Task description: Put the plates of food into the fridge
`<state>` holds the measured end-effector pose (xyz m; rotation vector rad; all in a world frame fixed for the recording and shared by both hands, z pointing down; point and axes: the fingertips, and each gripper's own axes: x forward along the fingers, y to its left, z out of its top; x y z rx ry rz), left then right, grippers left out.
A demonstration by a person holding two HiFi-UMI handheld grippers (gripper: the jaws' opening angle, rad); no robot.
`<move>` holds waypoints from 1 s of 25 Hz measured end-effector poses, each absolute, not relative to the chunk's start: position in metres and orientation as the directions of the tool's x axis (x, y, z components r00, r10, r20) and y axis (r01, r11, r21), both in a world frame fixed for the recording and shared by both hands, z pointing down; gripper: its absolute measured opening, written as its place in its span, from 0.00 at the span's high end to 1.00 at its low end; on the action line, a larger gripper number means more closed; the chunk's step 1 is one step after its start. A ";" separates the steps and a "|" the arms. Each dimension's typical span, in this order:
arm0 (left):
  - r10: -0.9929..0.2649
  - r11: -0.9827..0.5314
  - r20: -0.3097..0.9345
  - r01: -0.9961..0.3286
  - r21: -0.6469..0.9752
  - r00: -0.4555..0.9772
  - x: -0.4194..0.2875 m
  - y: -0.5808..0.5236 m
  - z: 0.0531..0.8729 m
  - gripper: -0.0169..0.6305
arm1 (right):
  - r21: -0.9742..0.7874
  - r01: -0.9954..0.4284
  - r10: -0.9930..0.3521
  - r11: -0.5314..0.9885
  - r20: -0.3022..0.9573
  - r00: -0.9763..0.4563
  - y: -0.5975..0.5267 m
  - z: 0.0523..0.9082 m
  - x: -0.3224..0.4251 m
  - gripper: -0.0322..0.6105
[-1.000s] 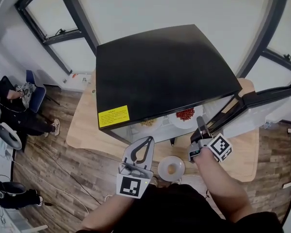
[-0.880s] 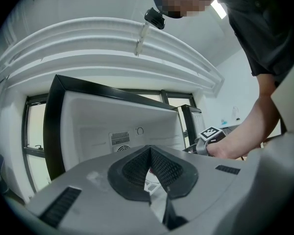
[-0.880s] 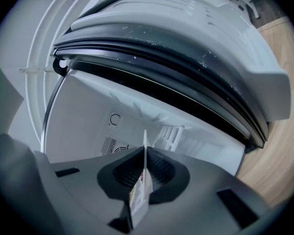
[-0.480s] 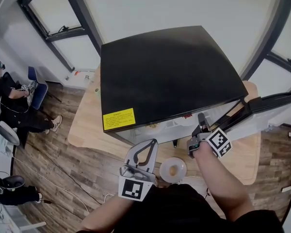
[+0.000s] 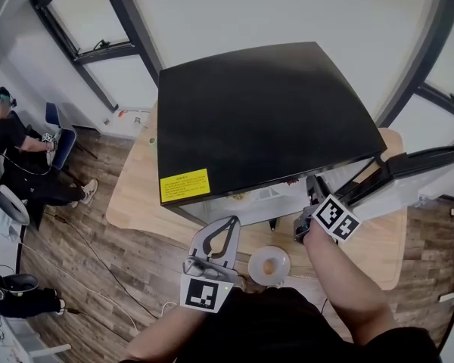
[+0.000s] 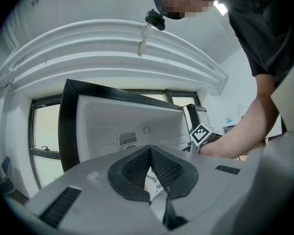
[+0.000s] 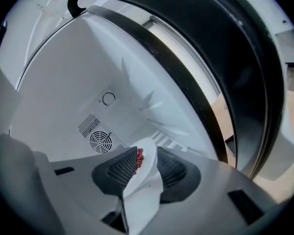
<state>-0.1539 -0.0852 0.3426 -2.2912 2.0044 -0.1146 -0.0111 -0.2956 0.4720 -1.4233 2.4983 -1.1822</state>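
A black-topped mini fridge (image 5: pixel 265 112) stands on a wooden table (image 5: pixel 132 199) with its door (image 5: pixel 416 172) swung open to the right. My right gripper (image 5: pixel 312 181) reaches into the fridge's mouth. Its jaws are opening, and the rim of a white plate (image 7: pixel 143 182) with red food (image 7: pixel 139 158) still lies between the pads without being pressed. A second plate (image 5: pixel 268 265) with an orange piece sits on the table in front of the fridge. My left gripper (image 5: pixel 231 222) hovers to the left of that plate, shut and empty, and points into the fridge (image 6: pixel 137 126).
Yellow food (image 5: pixel 237 196) shows just inside the fridge on a shelf. The fan grille (image 7: pixel 99 142) marks the fridge's back wall. People sit at the far left on the wooden floor (image 5: pixel 15 157). Windows (image 5: pixel 98 59) line the wall behind the fridge.
The plate of red food, plain at the fridge's mouth a second ago, is now almost hidden under the fridge's top. The right gripper has gone a little deeper. The left gripper has barely moved.
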 end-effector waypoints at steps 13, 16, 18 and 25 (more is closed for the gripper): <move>-0.997 -0.060 -0.031 -0.993 -0.107 0.063 -0.144 -0.084 0.337 0.97 | -0.580 -0.650 -0.677 0.492 0.214 -0.704 -0.259 0.442 0.005 0.74; -0.999 -0.033 -0.037 -0.993 -0.115 0.037 -0.140 -0.080 0.340 0.97 | -0.585 -0.580 -0.618 0.567 0.164 -0.769 -0.249 0.433 0.008 0.74; -0.999 -0.013 -0.029 -0.994 -0.113 0.017 -0.135 -0.076 0.347 0.97 | -0.553 -0.532 -0.565 0.641 0.129 -0.815 -0.237 0.428 0.009 0.74; -1.000 0.013 0.010 -0.993 -0.117 -0.015 -0.126 -0.054 0.369 0.97 | -0.523 -0.492 -0.517 0.696 0.110 -0.849 -0.204 0.435 0.028 0.74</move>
